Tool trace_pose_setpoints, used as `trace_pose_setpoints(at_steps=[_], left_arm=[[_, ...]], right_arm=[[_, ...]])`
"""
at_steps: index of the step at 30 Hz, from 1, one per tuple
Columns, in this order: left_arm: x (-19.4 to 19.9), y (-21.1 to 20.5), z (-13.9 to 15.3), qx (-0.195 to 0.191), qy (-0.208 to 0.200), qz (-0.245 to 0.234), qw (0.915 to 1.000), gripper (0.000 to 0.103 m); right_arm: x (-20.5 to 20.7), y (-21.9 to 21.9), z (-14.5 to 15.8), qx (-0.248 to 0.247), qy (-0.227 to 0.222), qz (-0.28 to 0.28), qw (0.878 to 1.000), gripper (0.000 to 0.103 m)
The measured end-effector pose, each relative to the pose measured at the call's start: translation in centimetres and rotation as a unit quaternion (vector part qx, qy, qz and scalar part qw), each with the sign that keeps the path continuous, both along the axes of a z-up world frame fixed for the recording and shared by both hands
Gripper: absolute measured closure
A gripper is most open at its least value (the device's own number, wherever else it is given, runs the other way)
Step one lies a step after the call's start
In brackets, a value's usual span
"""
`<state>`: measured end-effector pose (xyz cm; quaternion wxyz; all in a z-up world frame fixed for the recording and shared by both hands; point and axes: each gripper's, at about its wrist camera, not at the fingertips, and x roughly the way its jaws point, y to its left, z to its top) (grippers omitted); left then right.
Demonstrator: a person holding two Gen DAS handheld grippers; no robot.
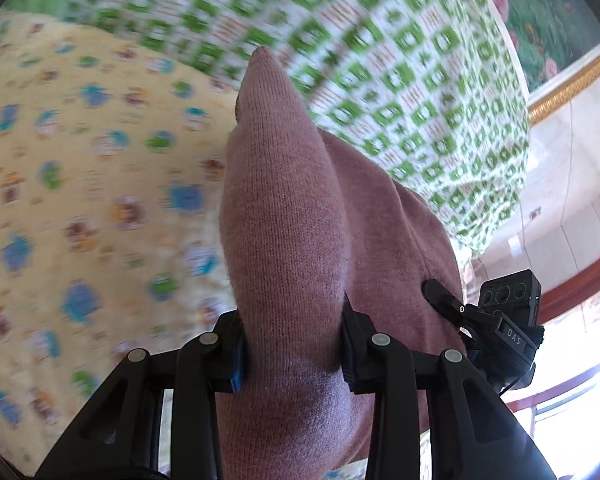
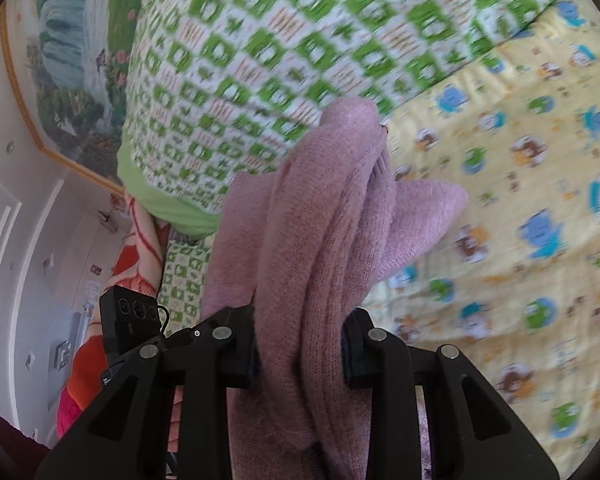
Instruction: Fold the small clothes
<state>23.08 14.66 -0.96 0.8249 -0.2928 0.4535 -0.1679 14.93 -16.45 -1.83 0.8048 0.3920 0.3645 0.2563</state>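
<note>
A pink knit garment [image 1: 284, 208] is bunched between the fingers of my left gripper [image 1: 294, 354], which is shut on it and holds it above the bed. My right gripper [image 2: 300, 350] is shut on another part of the same pink knit garment [image 2: 332, 248], with folds and a ribbed cuff sticking forward past the fingers. The other gripper shows in each view: the right one in the left wrist view [image 1: 500, 312], the left one in the right wrist view [image 2: 132, 316]. Both views are motion-blurred.
A yellow sheet with cartoon animals [image 1: 80, 184] covers the bed [image 2: 520, 220]. A green-and-white checked quilt [image 1: 380, 60] lies bunched behind [image 2: 260, 60]. A framed landscape painting [image 2: 72, 60] hangs on the white wall.
</note>
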Motion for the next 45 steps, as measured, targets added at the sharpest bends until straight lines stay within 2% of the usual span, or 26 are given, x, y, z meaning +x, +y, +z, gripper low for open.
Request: trace_pose_setpoints(at_steps=[5, 9, 14, 21, 25, 28, 33, 35, 39, 45], left_arm=[[-3.2, 3.9, -0.1, 0.017, 0.008, 0.034, 0.9993, 0.067], [-5.7, 7.6, -1.7, 0.011, 0.021, 0.060, 0.9979, 0.067], [-8.0, 10.0, -4.1, 0.007, 0.040, 0.077, 0.9962, 0.067], [-8.9, 10.5, -7.1, 0.014, 0.072, 0.083, 0.9938, 0.065], [-9.1, 11.0, -8.2, 0.009, 0.082, 0.084, 0.9930, 0.059], [-9.4, 11.6, -8.9, 0.013, 0.093, 0.088, 0.9917, 0.052], [-10.2, 12.4, -8.9, 0.002, 0.103, 0.101, 0.9895, 0.049], [-10.7, 12.5, -8.4, 0.007, 0.100, 0.104, 0.9895, 0.049], [-11.6, 12.4, -7.2, 0.032, 0.096, 0.097, 0.9901, 0.048], [-14.2, 12.0, -5.9, 0.078, 0.091, 0.091, 0.9887, 0.040]], right_arm=[[0.9, 4.3, -0.7, 0.005, 0.010, 0.041, 0.999, 0.072], [1.5, 7.3, -1.6, 0.003, 0.021, 0.069, 0.997, 0.072], [1.4, 10.1, -3.4, -0.005, 0.040, 0.094, 0.995, 0.072], [1.3, 11.1, -6.1, -0.039, 0.075, 0.104, 0.991, 0.071], [1.4, 10.3, -7.6, -0.040, 0.095, 0.092, 0.990, 0.067], [1.5, 9.9, -8.3, -0.041, 0.103, 0.087, 0.990, 0.058], [1.1, 9.8, -8.2, -0.051, 0.106, 0.076, 0.990, 0.050], [0.7, 9.7, -7.7, -0.059, 0.103, 0.070, 0.990, 0.049], [-0.7, 9.2, -6.3, -0.082, 0.091, 0.055, 0.991, 0.049], [-4.1, 8.5, -4.0, -0.120, 0.061, 0.034, 0.990, 0.049]])
